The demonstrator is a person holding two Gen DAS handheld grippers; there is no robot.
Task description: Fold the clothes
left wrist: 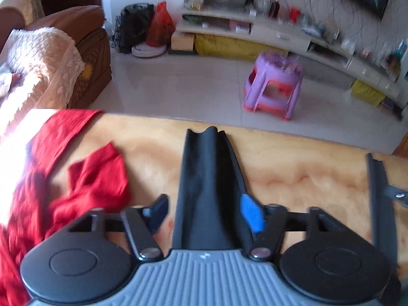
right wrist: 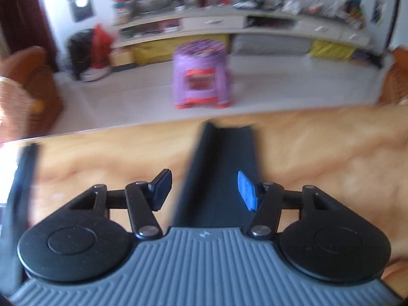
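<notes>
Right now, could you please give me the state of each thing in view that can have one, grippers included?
Left gripper: open, nothing between its pads.
Right gripper: open, nothing between its pads.
Red garment: crumpled, not folded, lying on the table's left part, beside the left gripper, not held.
Table: bare wood under both grippers.
Purple stool: upright on the floor beyond the table.

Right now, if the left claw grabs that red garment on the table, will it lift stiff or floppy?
Probably floppy: the red garment lies crumpled in soft folds, so it should sag from wherever it is pinched. It also looks likely to drag, since part of it drapes over the far edge of the wooden table. It seems light, being thin cloth.
</notes>
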